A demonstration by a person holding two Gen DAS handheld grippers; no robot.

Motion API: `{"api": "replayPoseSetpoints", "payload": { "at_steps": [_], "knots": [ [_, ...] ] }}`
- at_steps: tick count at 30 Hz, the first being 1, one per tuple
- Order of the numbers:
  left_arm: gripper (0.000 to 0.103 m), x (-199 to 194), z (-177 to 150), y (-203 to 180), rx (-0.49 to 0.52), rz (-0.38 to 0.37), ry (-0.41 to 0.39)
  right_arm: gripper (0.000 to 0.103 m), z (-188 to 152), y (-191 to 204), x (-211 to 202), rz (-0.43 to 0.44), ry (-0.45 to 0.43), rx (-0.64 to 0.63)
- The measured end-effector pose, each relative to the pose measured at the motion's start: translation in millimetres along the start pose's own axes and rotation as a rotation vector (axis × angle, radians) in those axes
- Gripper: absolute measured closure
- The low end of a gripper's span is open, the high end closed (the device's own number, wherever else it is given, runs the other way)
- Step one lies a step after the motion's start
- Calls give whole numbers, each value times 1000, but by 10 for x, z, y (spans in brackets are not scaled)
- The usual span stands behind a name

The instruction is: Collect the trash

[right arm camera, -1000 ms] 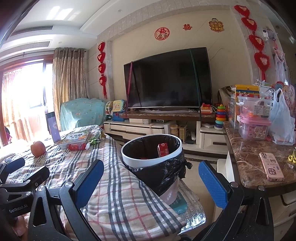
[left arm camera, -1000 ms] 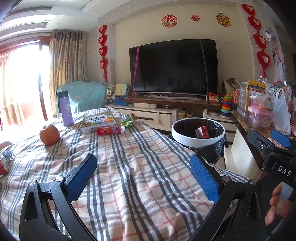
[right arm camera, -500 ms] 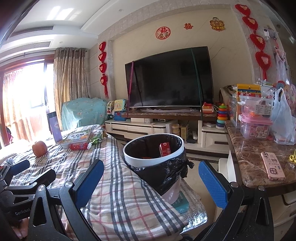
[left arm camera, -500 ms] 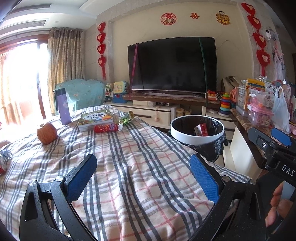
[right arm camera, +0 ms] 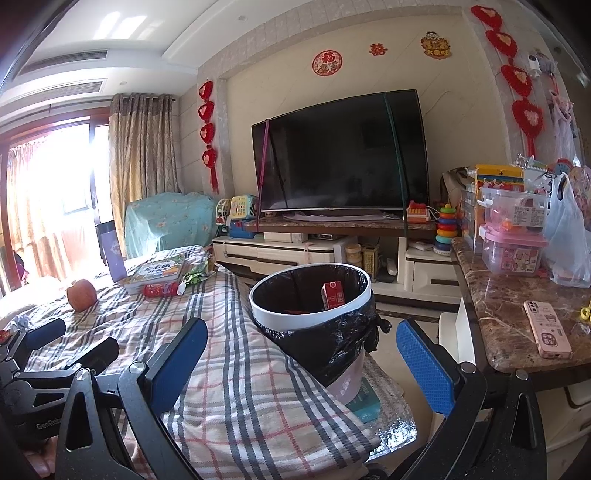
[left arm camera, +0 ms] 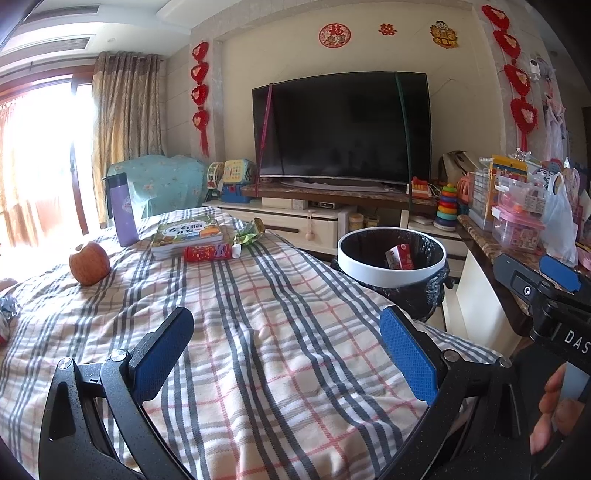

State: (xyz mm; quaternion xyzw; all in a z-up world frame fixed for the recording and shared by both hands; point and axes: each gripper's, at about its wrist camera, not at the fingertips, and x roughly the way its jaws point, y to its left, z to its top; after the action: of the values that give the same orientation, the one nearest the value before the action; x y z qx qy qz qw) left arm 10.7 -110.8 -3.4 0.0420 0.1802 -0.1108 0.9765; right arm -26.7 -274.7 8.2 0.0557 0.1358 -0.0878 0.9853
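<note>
We look across a living room where a dark television (left arm camera: 341,127) fills the far wall, red paper ornaments with Chinese characters (left arm camera: 334,35) pasted above it; the characters are too small for us to read with confidence. A plaid blanket (left arm camera: 258,332) in grey, pink and cream covers the table in the foreground. Beside its right edge stands the trash bin (right arm camera: 310,314), white-rimmed and lined with a black bag, with a red and white drink carton (right arm camera: 333,294) standing upright inside.

At the far end of the blanket lies a children's book (left arm camera: 186,232) with large Chinese lettering on its cover. Touching its front edge we see a red snack tube (left arm camera: 207,253) on its side, printing unreadable, and just beyond it a crumpled green wrapper (left arm camera: 249,232). A purple bottle (left arm camera: 123,210) stands left of the book, and an apple (left arm camera: 89,263) sits nearer us on the left.

Both tools hang empty over the blanket. The left gripper (left arm camera: 286,354) has its blue-padded fingers spread wide; we read "DAS" on the neighbouring tool's body at the right edge. The right gripper (right arm camera: 303,365) is likewise parted wide, framing the bin, and "GenRobo" shows on the other tool at lower left. A pink phone (right arm camera: 547,328) lies on the marble counter (right arm camera: 498,343).
</note>
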Motion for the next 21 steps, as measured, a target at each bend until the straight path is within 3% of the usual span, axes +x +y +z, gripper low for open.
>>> {"api": "replayPoseSetpoints", "payload": {
  "at_steps": [21],
  "knots": [
    [0, 26, 3, -5, -1, -9, 2, 0, -3, -7, 7, 5, 3, 5]
  ]
}}
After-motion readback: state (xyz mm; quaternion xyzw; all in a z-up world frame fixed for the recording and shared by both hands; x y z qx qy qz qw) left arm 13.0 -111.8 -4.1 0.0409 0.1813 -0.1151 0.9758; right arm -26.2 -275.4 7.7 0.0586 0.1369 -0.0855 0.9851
